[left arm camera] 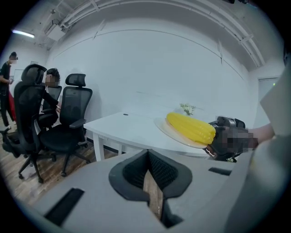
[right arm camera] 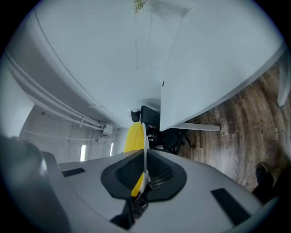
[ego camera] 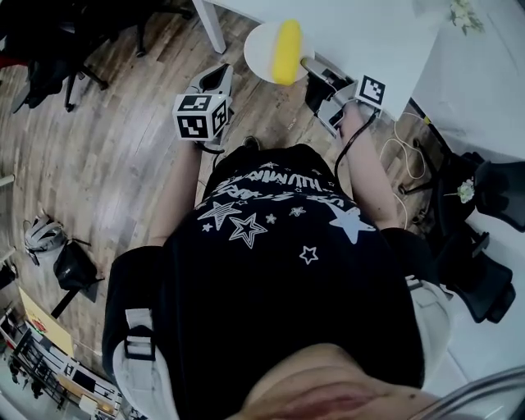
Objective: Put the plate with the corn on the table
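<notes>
A white plate (ego camera: 261,47) carrying a yellow corn cob (ego camera: 287,51) hangs at the left edge of the white table (ego camera: 361,33), partly over the wooden floor. My right gripper (ego camera: 310,66) is shut on the plate's near rim. The right gripper view has the plate (right arm camera: 144,136) edge-on between the jaws of that gripper (right arm camera: 144,157), with the corn (right arm camera: 133,136) to its left. My left gripper (ego camera: 217,75) hovers over the floor left of the plate, shut and empty. From the left gripper (left arm camera: 149,168) I see plate (left arm camera: 175,134), corn (left arm camera: 191,127) and table (left arm camera: 127,127).
A table leg (ego camera: 213,25) stands just behind the left gripper. Black office chairs (left arm camera: 68,118) and people (left arm camera: 9,73) are off to the left. A helmet (ego camera: 41,234) and bag lie on the floor. Cables (ego camera: 410,148) hang at the right. Flowers (ego camera: 463,12) sit far back on the table.
</notes>
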Demonstrator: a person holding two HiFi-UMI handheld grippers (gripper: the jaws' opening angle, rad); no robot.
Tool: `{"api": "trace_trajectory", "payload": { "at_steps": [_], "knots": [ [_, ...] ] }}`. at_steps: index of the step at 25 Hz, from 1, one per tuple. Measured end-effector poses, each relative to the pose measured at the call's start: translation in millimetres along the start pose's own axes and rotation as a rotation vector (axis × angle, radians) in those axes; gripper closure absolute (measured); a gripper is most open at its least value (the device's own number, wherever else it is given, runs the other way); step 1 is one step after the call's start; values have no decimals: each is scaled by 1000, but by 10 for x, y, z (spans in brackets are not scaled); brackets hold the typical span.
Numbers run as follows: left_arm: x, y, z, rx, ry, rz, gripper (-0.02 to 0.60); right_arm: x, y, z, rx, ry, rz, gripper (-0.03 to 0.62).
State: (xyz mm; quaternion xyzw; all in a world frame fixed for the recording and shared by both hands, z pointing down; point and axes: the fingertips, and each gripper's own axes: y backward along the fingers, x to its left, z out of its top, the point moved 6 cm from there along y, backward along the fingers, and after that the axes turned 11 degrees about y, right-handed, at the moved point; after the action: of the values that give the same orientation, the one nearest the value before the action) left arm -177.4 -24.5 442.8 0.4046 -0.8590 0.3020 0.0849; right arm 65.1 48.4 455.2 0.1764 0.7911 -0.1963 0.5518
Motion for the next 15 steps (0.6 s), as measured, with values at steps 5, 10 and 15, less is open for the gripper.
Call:
{"api": "trace_trajectory", "payload": {
  "at_steps": [5,10,15],
  "knots": [
    [129,-85,88,5,2,-19,577,-15,-118,21,-12,-3,-23,579],
    [214,-180,110,27,9,-27,577,-79,-197,97,-39,-7,-37,579],
    [269,-306,168,32,10,-23,577,-190,-282,238,-57,-7,-51,579]
  ]
}}
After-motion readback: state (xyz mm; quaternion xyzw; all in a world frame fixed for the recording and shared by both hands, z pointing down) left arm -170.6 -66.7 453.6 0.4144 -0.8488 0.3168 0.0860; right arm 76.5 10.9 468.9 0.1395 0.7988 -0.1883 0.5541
